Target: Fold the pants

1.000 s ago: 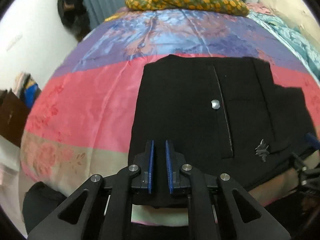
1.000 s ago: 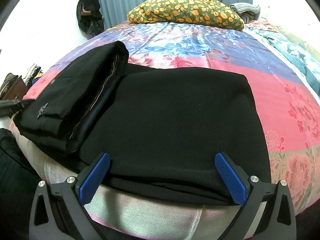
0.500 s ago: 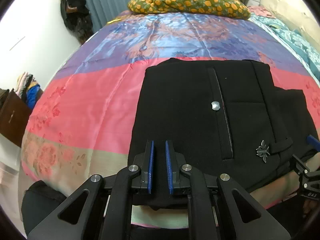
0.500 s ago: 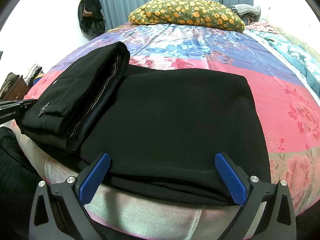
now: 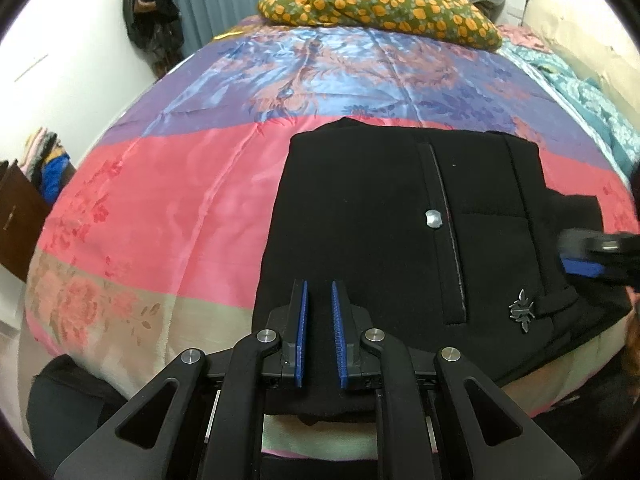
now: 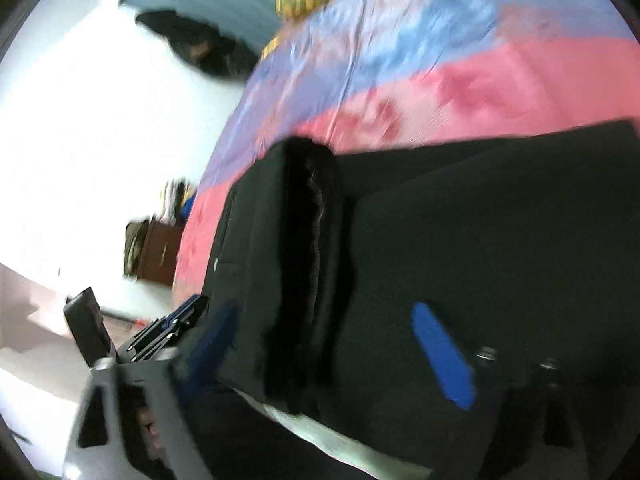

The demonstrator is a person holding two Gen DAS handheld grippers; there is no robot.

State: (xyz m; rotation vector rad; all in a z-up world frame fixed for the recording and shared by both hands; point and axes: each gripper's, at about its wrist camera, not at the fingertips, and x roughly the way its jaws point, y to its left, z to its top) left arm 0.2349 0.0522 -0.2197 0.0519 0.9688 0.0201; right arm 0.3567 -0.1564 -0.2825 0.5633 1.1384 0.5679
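Black pants (image 5: pixel 360 216) lie folded on the bed's near edge, waistband part on top with a metal button (image 5: pixel 433 218) and a small metal emblem (image 5: pixel 522 314). My left gripper (image 5: pixel 319 304) hovers over the pants' near left part, jaws narrowly apart, nothing between them. My right gripper (image 6: pixel 328 344) is open, tilted, and straddles the thick folded edge (image 6: pixel 308 264) of the pants; this view is blurred. One of its blue fingers (image 5: pixel 582 267) shows at the right of the left wrist view.
The bed has a satin cover (image 5: pixel 168 208) in pink, blue and purple bands. A yellow-spotted pillow (image 5: pixel 376 4) lies at the far end. Dark clothes (image 5: pixel 152 12) hang on the white wall at left. A brown cabinet (image 5: pixel 16 216) stands left of the bed.
My right gripper has swung left and rolled over, from the pants' near edge to the thick folded part, and moves fast. My left gripper has stayed nearly still.
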